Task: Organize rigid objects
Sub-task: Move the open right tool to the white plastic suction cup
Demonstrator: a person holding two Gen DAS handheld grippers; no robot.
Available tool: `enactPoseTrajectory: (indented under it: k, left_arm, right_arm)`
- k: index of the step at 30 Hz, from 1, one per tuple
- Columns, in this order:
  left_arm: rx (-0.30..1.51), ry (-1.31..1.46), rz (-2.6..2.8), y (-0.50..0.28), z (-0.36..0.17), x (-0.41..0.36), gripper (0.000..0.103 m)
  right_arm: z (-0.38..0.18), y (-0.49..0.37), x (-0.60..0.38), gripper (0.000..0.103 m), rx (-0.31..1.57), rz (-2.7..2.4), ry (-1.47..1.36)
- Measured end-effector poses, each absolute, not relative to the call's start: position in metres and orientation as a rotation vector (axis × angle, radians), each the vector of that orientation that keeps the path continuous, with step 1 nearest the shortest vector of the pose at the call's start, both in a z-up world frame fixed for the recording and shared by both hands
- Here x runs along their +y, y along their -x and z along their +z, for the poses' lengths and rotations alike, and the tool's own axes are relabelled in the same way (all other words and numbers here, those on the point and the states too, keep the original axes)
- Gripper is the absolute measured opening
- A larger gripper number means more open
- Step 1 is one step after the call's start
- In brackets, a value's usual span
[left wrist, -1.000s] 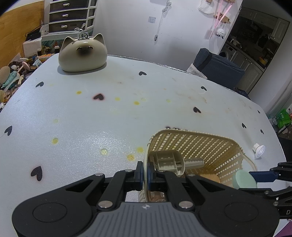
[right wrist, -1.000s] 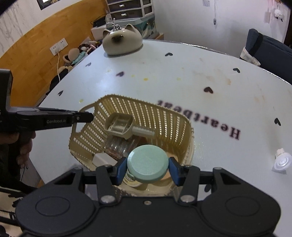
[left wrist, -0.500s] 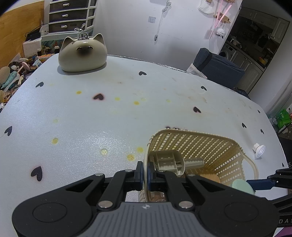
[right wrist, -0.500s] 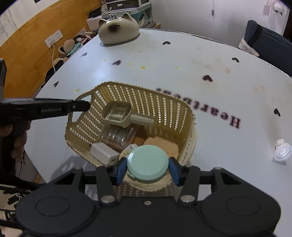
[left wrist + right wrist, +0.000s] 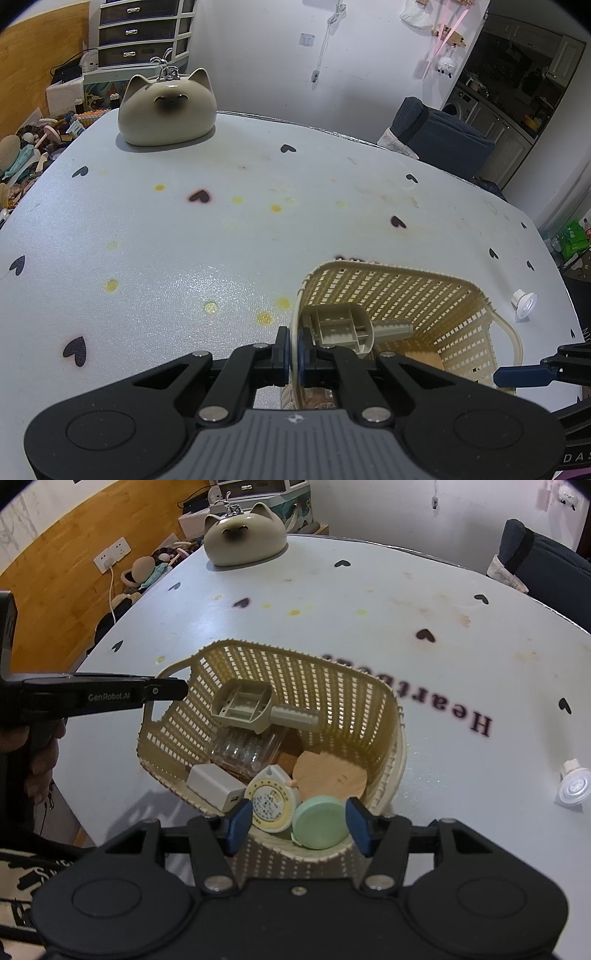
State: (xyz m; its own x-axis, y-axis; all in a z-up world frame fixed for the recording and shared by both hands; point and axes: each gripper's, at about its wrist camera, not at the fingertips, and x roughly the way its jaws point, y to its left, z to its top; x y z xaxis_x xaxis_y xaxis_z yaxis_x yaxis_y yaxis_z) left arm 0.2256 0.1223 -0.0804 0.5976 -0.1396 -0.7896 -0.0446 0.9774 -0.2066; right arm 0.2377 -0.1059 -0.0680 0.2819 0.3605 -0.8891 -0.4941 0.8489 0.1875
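Note:
A beige lattice basket (image 5: pixel 391 716) stands on the white table. My left gripper (image 5: pixel 291 347) is shut on its rim by the handle, and from the right wrist view it reaches in from the left (image 5: pixel 177 692). Over the basket's near end, my right gripper (image 5: pixel 300 825) has its jaws opening. The round mint-green case (image 5: pixel 321 827) lies between them in the basket, well clear of the left pad. Also inside are a beige scoop (image 5: pixel 251 709), a clear plastic case (image 5: pixel 247 749), a white charger (image 5: pixel 218 786), a round tape measure (image 5: pixel 269 797) and a cork disc (image 5: pixel 328 775).
A small white suction cup (image 5: pixel 574 786) lies on the table to the right of the basket. A cat-shaped ceramic piece (image 5: pixel 168 107) sits at the far edge. A dark blue chair (image 5: pixel 436 136) stands beyond the table. A person's hand (image 5: pixel 40 753) holds the left gripper.
The right gripper's jaws have widened and let go of the mint-green case, which now rests in the basket beside the tape measure. The left gripper has kept its hold on the rim.

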Motion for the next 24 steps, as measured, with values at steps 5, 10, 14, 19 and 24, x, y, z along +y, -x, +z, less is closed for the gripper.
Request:
enactPoseTrajectory:
  k: [5,10,14,19,24]
  left_arm:
    - [0.931,0.213,-0.056,-0.225,-0.081,0.122,0.004]
    - [0.931,0.213,-0.055,-0.226,-0.080,0.122,0.004]
    - [0.931,0.213,-0.055,-0.226,-0.080,0.122,0.004]
    - [0.931,0.213,-0.055,-0.226,-0.080,0.122,0.004]
    - [0.931,0.213,-0.055,-0.226,-0.080,0.122,0.004]
  right_arm:
    - [-0.068,-0.238,-0.106,0.057,1.151,0.574,0.134]
    - [-0.068,-0.237,-0.106,0.057,1.151,0.575,0.135]
    - [-0.069,-0.237,-0.106,0.059,1.150,0.576,0.132]
    - [-0.067,-0.236,-0.105,0.062,1.139,0.571,0.131]
    - [-0.052,-0.237,-0.110,0.070,1.058,0.555,0.113]
